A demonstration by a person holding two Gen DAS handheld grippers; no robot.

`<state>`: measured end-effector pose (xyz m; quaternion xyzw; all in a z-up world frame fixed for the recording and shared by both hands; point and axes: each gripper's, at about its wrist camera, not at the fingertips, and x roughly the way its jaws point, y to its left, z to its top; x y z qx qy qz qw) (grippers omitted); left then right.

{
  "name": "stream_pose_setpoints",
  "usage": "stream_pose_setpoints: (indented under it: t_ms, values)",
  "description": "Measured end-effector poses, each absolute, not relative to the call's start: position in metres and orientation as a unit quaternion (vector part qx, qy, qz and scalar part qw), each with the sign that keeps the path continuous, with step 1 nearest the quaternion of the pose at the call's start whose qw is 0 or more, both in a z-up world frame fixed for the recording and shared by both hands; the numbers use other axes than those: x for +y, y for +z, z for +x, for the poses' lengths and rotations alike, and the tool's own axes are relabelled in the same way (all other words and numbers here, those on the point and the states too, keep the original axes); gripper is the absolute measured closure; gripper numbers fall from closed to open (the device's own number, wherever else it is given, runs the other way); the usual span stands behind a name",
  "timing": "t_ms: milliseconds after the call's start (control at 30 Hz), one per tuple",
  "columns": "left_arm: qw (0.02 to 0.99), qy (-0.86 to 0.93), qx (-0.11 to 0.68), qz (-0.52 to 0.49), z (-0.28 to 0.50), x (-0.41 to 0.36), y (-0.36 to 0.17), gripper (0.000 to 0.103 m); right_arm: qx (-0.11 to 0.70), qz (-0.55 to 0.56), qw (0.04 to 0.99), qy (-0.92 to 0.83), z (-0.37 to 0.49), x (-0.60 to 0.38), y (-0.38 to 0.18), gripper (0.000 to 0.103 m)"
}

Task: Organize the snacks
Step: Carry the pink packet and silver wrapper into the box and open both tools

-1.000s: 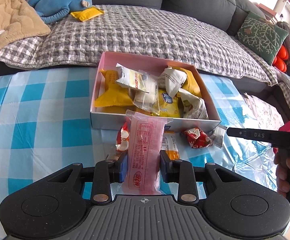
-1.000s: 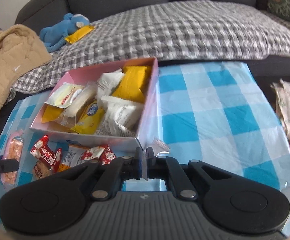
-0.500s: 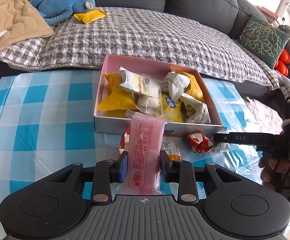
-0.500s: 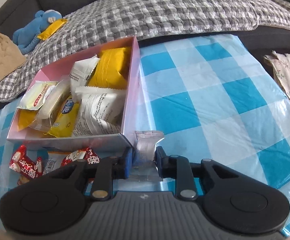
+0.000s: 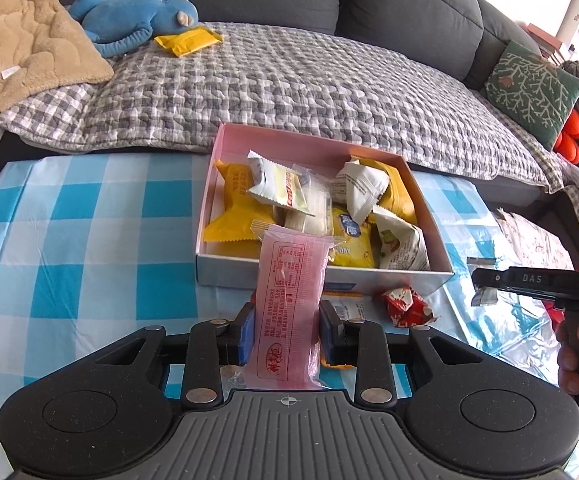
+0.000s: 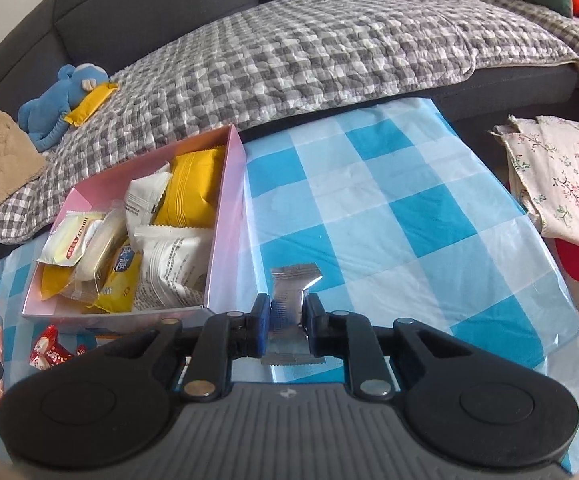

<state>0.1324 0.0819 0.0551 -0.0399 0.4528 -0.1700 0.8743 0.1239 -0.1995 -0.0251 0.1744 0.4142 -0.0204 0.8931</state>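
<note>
- The pink snack packet [image 5: 289, 300], low centre of the left view, stands clamped in the left claw [image 5: 287, 336], its top just before the pink box [image 5: 225, 200].
- It looks light, soft and crinkly; holding across the middle suits it.
- The right claw [image 6: 286, 322] is clamped on a small silver sachet [image 6: 291, 292] over the checked bench [image 6: 389, 208], lower centre; likely slippery film.

The pink packet [image 5: 289, 304] is made of glossy plastic film; the small sachet [image 6: 291, 294] is of shiny foil. The checked tablecloth [image 6: 389, 216] is smooth plastic sheeting.
</note>
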Motion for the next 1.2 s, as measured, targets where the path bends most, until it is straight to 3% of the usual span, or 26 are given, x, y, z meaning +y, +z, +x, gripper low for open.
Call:
stream_pose_setpoints:
  t_ms: [400,1200]
  values:
    - [0.883,-0.179,0.433,-0.033,0.178,0.053,0.049,0.074,0.368,0.169,0.912,0.07,0.139,-0.169,0.001,0.087]
    - [0.892,-0.175,0.415,-0.038,0.223,0.034,0.026,0.07,0.357,0.132,0.917,0.116,0.174,-0.122,-0.003,0.083]
